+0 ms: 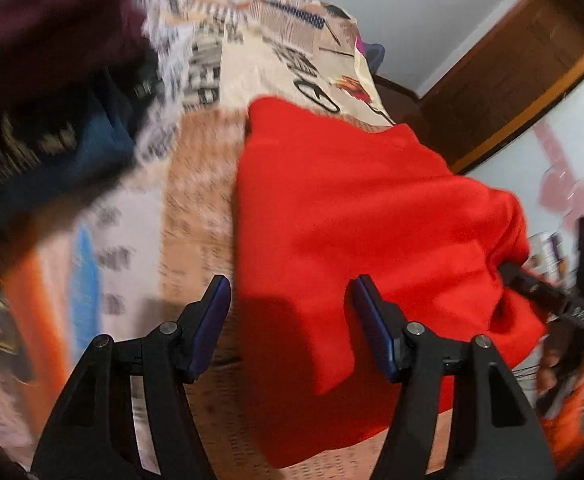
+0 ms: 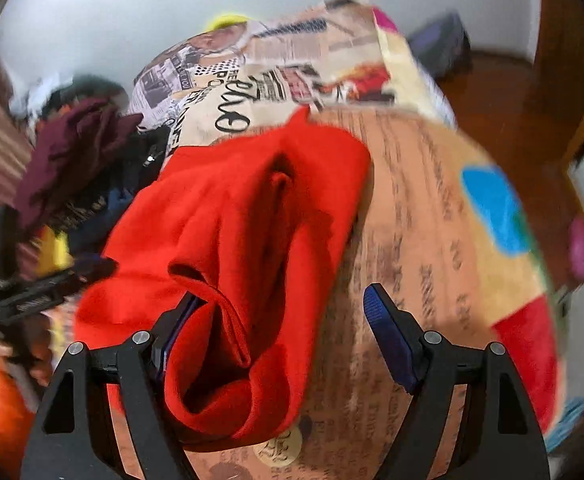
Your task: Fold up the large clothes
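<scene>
Two pairs of tongs (image 1: 290, 292) (image 2: 280, 300) agape, gripping nothing, over soft, rumpled red garment (image 1: 364, 216) on printed bedspread (image 1: 196, 160).

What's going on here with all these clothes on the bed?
A person with a gripper in each hand is folding a red garment on a bed with a newspaper-print cover. The left gripper and the right gripper are both open over it, gripping nothing. A pile of dark clothes waits alongside.
</scene>
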A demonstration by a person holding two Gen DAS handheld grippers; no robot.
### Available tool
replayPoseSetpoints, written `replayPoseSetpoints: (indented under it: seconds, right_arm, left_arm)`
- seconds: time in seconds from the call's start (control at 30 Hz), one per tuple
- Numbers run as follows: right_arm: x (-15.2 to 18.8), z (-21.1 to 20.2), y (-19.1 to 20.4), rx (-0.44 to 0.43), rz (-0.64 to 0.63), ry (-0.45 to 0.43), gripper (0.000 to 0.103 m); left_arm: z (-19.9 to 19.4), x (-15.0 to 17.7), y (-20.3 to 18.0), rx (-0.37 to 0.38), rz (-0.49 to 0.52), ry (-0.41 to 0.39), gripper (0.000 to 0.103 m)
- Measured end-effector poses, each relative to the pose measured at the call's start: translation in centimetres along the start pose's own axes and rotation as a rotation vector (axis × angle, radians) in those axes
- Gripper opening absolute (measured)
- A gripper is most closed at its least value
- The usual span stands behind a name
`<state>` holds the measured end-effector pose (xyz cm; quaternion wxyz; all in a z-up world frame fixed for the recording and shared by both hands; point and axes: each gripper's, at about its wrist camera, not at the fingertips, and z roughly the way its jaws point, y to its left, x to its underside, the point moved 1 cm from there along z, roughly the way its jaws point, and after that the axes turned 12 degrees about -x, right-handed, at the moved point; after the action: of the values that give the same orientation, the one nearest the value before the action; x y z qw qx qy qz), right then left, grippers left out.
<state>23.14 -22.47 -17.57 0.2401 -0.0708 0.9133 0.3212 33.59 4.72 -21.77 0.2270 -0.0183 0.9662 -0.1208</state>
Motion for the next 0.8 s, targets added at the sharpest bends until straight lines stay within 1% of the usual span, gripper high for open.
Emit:
replayPoseSetpoints:
  seconds: [0.07, 0.13, 0.37, 0.47, 0.6, 0.63, 0.7, 0.73, 0.8]
  right_arm:
    - [0.0, 0.3, -0.9, -0.067, 0.047, 0.021, 0.076]
    - [-0.4, 0.6, -0.9, -0.106, 0.062, 0.037, 0.076]
    - [-1.8, 3.6, -1.0, -0.165, 0.08, 0.09, 0.076]
    - [-2.3, 4.5, -1.8, -0.219, 0.125, 0.099, 0.076]
    - [-2.8, 5.0, -2.5, -0.277, 0.156, 0.091, 0.076]
    - [-2.8, 5.1, -2.6, -0.296, 0.169, 0.093, 0.073]
    - [-2.9, 5.3, -2.6, -0.329, 0.187, 0.108, 0.057]
    - [-2.9, 5.3, -2.6, -0.341, 0.2, 0.116, 0.048]
    - [-3.0, 4.8, -2.5, -0.35, 0.203, 0.118, 0.039]
  left_arm:
    - [0.7, -0.1, 0.4, 0.05, -0.037, 0.033, 0.065]
    - [1.3, -0.2, 0.6, 0.084, -0.06, 0.054, 0.067]
    - [4.2, -1.0, 1.2, 0.204, -0.113, 0.136, 0.079]
    - [5.6, -1.4, 1.6, 0.281, -0.166, 0.174, 0.079]
    - [6.4, -1.5, 1.7, 0.343, -0.199, 0.196, 0.078]
    - [6.4, -1.6, 1.7, 0.349, -0.203, 0.197, 0.077]
    - [6.0, -1.4, 1.6, 0.352, -0.197, 0.188, 0.063]
    - [5.5, -1.5, 1.6, 0.353, -0.192, 0.18, 0.058]
    - [4.1, -1.4, 1.4, 0.353, -0.168, 0.153, 0.038]
